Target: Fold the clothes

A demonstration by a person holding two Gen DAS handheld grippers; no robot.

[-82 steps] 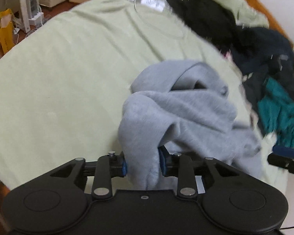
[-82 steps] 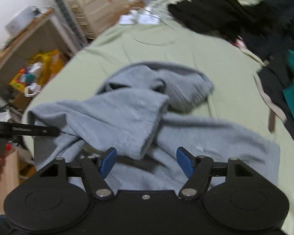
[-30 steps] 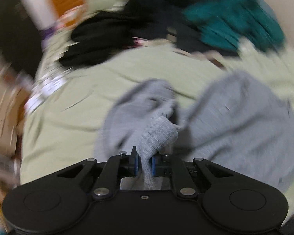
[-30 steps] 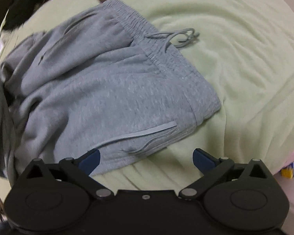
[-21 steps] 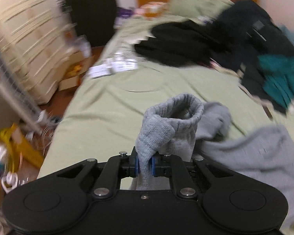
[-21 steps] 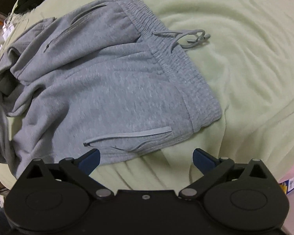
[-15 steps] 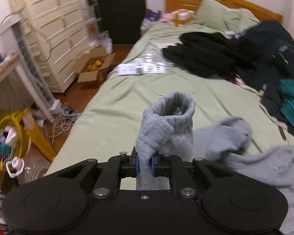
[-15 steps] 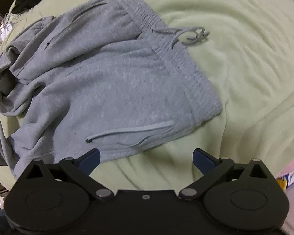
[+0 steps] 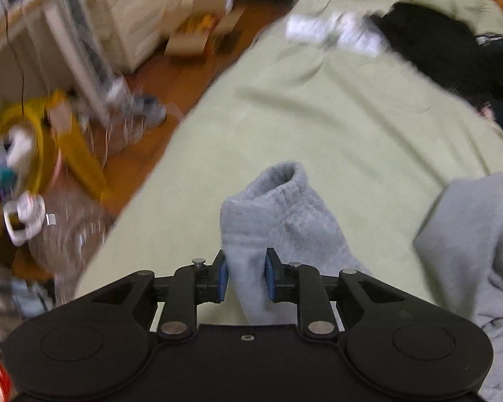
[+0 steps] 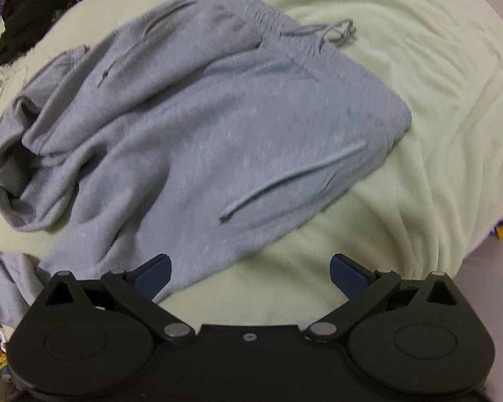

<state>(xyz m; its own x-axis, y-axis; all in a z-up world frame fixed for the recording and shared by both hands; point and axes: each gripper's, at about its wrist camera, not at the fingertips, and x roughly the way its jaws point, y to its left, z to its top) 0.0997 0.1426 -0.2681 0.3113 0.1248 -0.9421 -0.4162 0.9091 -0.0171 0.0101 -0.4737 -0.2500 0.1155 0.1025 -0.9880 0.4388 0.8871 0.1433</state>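
Observation:
Grey sweatpants lie spread on the pale green bed, with the waistband and drawstring at the far right. My right gripper hangs open above the bed's near edge, just short of the pants' hem, holding nothing. In the left wrist view my left gripper is shut on a leg of the sweatpants near its ribbed cuff. The cuff rests on the sheet ahead of the fingers. The rest of the sweatpants bunches at the right.
A pile of dark clothes and white papers lie at the head of the bed. Left of the bed's edge the floor holds a yellow item, cables and white drawers. Dark clothes show at the far left.
My left gripper has tipped down toward the bed, the cuff now lies low on the sheet, and its jaws stand a little wider. The right gripper has edged closer to the pants.

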